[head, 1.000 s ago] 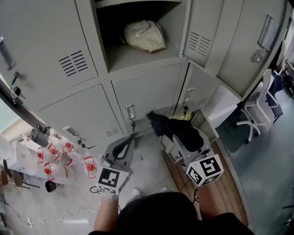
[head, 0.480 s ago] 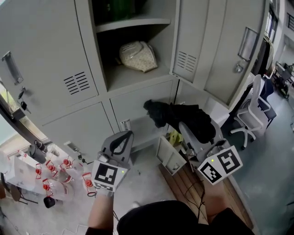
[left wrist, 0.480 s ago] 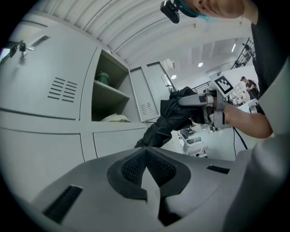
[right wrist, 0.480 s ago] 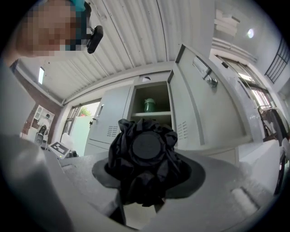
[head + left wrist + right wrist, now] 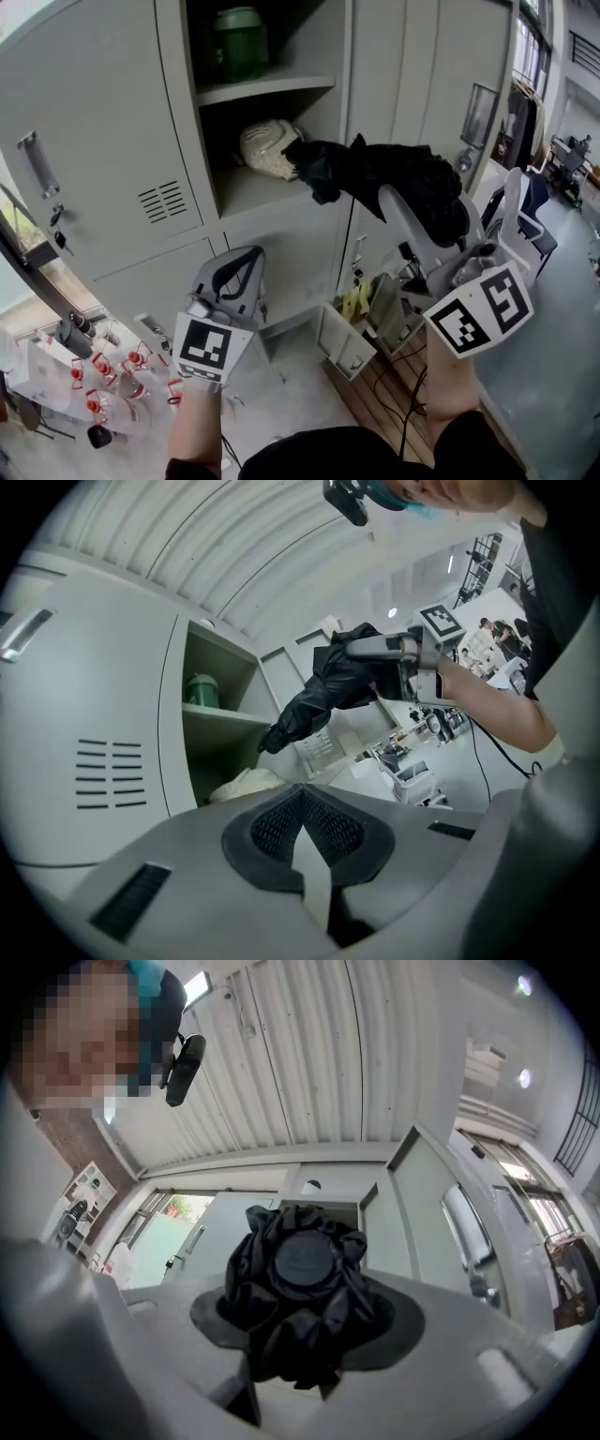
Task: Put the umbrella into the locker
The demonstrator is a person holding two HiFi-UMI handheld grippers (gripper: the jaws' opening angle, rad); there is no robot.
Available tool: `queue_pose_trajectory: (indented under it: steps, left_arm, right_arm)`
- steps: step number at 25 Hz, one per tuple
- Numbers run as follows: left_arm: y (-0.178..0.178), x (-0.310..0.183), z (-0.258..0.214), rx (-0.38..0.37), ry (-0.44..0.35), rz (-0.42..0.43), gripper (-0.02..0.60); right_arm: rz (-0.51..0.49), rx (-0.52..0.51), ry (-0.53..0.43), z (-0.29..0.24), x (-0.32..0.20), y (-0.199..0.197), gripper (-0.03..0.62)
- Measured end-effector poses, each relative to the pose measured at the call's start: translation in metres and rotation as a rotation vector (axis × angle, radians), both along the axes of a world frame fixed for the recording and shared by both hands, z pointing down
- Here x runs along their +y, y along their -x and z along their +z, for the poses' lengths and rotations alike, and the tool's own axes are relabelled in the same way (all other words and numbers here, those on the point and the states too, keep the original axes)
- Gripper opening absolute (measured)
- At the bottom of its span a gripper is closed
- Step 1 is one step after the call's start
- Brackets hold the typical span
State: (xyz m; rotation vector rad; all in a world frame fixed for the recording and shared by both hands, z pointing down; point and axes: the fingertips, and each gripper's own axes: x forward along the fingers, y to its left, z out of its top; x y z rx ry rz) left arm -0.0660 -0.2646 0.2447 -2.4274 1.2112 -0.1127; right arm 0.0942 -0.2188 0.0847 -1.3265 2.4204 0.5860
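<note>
Grey metal lockers (image 5: 103, 112) fill the background. At left, the left gripper (image 5: 246, 258) hangs empty, jaws pressed together. To its right, an open compartment holds a cream fabric bag (image 5: 265, 148). Near the opening juts the black folded umbrella (image 5: 394, 176), clamped in the right gripper (image 5: 405, 220).

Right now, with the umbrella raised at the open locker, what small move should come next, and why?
Probably ease the right gripper forward, sliding the black folded umbrella tip-first onto the shelf by the beige bag. The fingers are clamped on the umbrella, its tip points at the open compartment at about shelf height, and bare shelf shows in front of the bag.
</note>
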Motion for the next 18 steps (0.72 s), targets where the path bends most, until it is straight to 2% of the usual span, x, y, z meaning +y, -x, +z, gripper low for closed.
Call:
queue_pose_trajectory:
  steps: [4, 9, 18]
  left_arm:
    - [-0.003, -0.003, -0.031, 0.029, -0.020, -0.010, 0.011]
    - [-0.001, -0.008, -0.062, -0.043, -0.144, 0.003, 0.011]
    - [0.017, -0.015, -0.105, -0.011, -0.196, -0.039, 0.011]
  right_arm:
    - [0.016, -0.002, -0.079, -0.038, -0.001, 0.009, 0.221]
    - [0.049, 0.003, -0.153, -0.079, -0.009, 0.020, 0.222]
    - [0.090, -0.002, -0.201, -0.130, -0.040, 0.037, 0.222]
